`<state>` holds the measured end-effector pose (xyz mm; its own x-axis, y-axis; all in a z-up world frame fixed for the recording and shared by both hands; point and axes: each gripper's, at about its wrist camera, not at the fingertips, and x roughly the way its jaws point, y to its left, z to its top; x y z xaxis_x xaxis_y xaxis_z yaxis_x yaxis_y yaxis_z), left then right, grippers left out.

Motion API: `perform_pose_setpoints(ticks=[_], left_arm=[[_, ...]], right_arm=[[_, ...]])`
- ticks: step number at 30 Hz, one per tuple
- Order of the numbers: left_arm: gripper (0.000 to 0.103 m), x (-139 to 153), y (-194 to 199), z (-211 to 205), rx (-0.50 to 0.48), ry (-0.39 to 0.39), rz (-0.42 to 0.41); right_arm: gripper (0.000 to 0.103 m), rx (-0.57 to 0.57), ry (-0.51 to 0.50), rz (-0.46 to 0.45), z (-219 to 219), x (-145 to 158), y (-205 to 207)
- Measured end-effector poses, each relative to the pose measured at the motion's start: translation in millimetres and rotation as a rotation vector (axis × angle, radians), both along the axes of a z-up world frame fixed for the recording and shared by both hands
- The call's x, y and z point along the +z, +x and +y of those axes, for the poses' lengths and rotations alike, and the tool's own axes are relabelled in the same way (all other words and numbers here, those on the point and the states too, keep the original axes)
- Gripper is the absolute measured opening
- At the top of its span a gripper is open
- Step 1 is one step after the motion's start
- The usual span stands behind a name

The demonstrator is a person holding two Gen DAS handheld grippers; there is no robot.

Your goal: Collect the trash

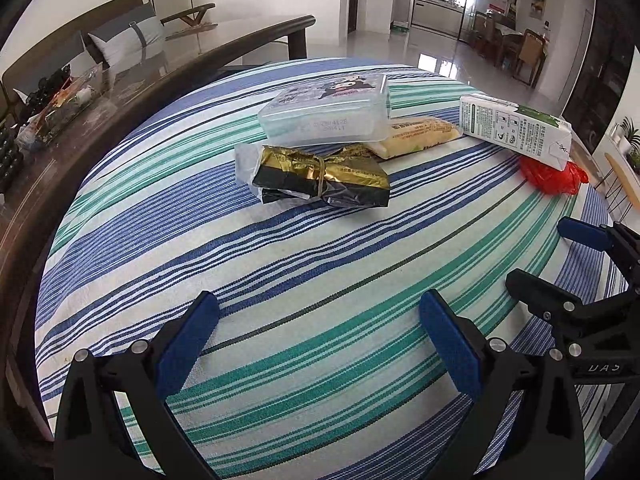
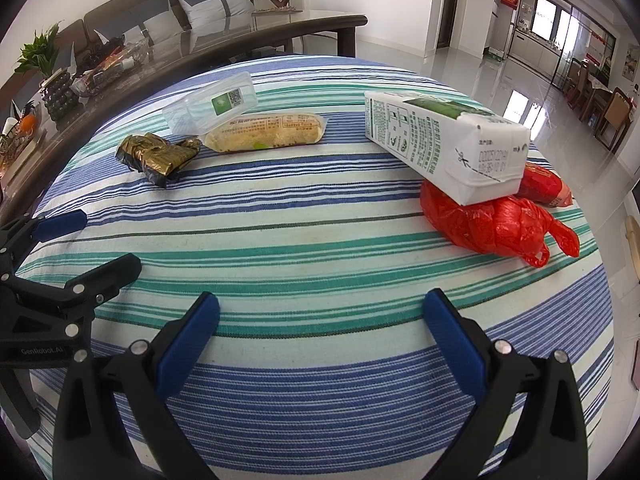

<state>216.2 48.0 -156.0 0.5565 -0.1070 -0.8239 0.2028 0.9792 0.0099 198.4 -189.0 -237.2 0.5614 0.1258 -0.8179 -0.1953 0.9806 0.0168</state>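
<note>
Striped tablecloth (image 2: pixel 320 240) covers the table; all trash is lying on it, none lifted, and no bin or collecting bag is in view. Left to right along the far half of the cloth: gold-and-black wrapper (image 2: pixel 158 154), crumpled, nearest the left edge; clear plastic box (image 2: pixel 212 106) just behind it, touching or overlapping the end of the yellow sealed packet (image 2: pixel 266 132), which lies flat towards the middle; white-and-green carton (image 2: pixel 444 140) on its side towards the right edge, its near end resting on the red plastic bag (image 2: pixel 496 224); a second red packet (image 2: pixel 544 186) pokes out behind the carton. Left gripper (image 1: pixel 320 320) hovers over the near part of the cloth, jaws spread wide, nothing between them. Right gripper (image 2: pixel 322 322) is beside it, likewise spread and empty; each shows at the edge of the other's view. Judgement: collection is not yet begun as far as visible; all six items remain. Wrapper sits nearest the left tool, bag and carton nearest the right. Destination for the trash: cannot tell.
</note>
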Motion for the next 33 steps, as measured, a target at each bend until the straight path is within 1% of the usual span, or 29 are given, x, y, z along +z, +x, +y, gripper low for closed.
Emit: perform_pose_setpoints(ticks=[33], left_arm=[[0.099,0.2,0.0,0.8,-0.001,0.000,0.001]], right_arm=[[0.098,-0.002,-0.002,-0.001,0.1,-2.1,-1.8]])
